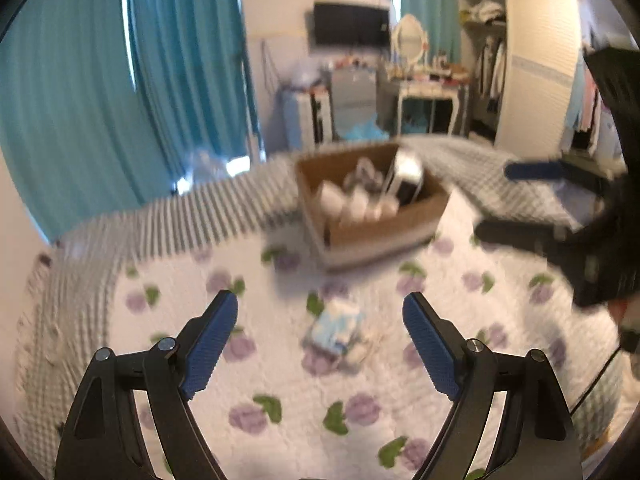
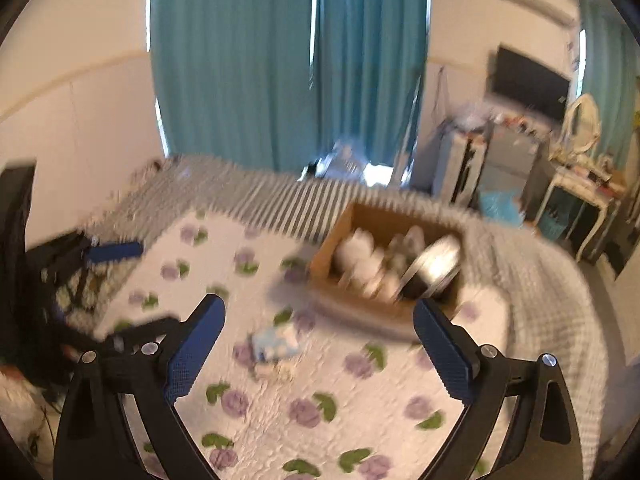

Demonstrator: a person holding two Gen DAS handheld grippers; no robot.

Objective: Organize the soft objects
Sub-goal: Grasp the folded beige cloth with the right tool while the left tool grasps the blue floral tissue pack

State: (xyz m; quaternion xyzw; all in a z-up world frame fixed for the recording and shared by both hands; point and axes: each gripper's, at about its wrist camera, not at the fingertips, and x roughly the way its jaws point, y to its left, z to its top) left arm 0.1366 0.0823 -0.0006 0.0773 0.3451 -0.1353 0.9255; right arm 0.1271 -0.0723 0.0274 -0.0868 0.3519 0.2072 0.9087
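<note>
A small light-blue and white soft item lies on the floral bedspread, between and just beyond my left gripper's open, empty fingers. It also shows in the right wrist view. A cardboard box holding rolled white and grey soft items stands farther back on the bed; it also shows in the right wrist view. My right gripper is open and empty above the bedspread, and appears at the right of the left wrist view. Both views are blurred.
A grey striped blanket borders the far side of the bed. Teal curtains hang behind. A dressing table, a wardrobe and a wall TV stand at the back right.
</note>
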